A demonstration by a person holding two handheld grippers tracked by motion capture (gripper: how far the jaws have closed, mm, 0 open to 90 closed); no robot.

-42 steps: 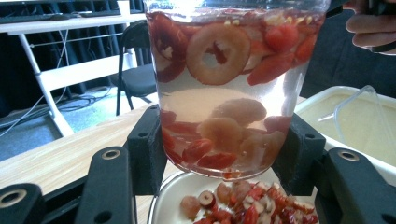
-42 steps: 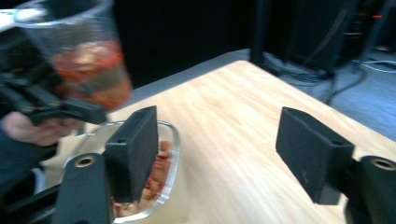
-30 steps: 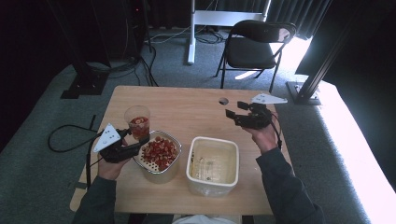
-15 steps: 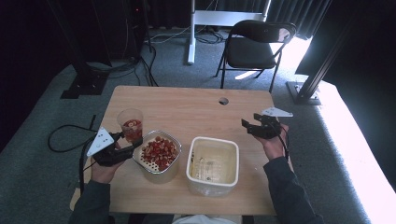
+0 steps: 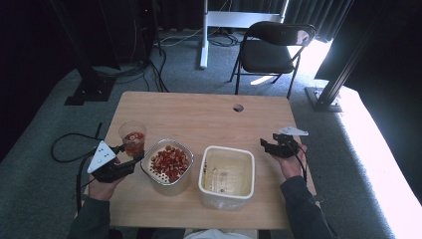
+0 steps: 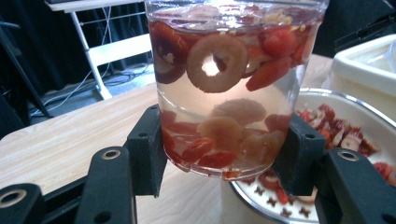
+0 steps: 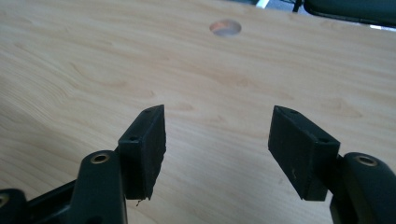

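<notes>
Grey carpet, black curtains, a folding chair [image 5: 275,47] behind a pale wooden counter [image 5: 199,114].

Item one: clear plastic cup [image 6: 233,84] of liquid with red and ring-shaped fruit slices, upright, near the counter's left edge. Left gripper [image 5: 127,159] grasps it low on the wall, jaws clenched on either side.

Item two: steel strainer bowl [image 5: 168,162] of red slices, just right of the cup, its rim close under the cup's base in the left gripper view. Any pour goes rightward; left hand is nearer.

Item three: empty white tub [image 5: 226,175], right of the bowl.

Item four: right gripper [image 7: 217,144], jaws released and empty, over bare wood well right of the tub; nothing stands between cup and bowl.
</notes>
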